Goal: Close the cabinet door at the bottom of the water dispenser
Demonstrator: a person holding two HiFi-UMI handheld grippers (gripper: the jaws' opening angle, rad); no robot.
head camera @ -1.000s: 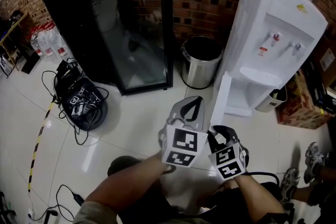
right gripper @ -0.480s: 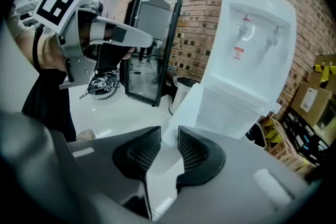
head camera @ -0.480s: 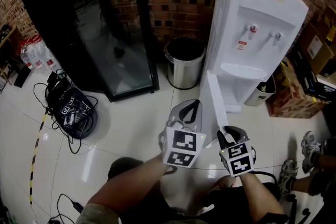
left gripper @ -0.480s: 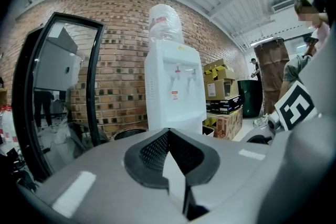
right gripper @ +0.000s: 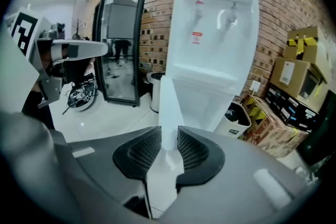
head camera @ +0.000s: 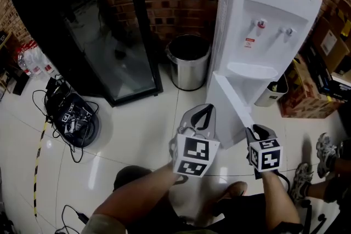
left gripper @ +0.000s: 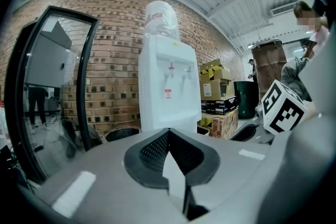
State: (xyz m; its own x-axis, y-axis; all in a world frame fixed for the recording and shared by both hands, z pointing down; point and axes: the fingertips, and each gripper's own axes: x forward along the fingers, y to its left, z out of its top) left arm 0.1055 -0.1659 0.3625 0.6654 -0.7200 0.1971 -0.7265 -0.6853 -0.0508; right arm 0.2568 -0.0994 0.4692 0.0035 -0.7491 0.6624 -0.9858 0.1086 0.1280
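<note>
The white water dispenser (head camera: 258,19) stands against the brick wall, and its bottom cabinet door (head camera: 230,104) hangs open, swung out toward me. My right gripper (head camera: 253,130) is shut on the door's free edge. In the right gripper view the white door panel (right gripper: 169,102) runs up between the ribbed pads of that right gripper (right gripper: 169,136), in front of the dispenser (right gripper: 215,23). My left gripper (head camera: 205,108) hovers just left of the door, shut and holding nothing. The left gripper view has its closed tips (left gripper: 167,132) pointing at the dispenser (left gripper: 165,92).
A steel waste bin (head camera: 188,62) stands left of the dispenser, beside a black glass-door fridge (head camera: 104,35). A round device with tangled cables (head camera: 74,118) lies on the white tile floor at left. A small white bin (head camera: 274,90) and cardboard boxes (head camera: 310,96) stand at right.
My right gripper has moved to the right with the door's edge, and the door has swung that way. The left gripper shifted slightly forward.
</note>
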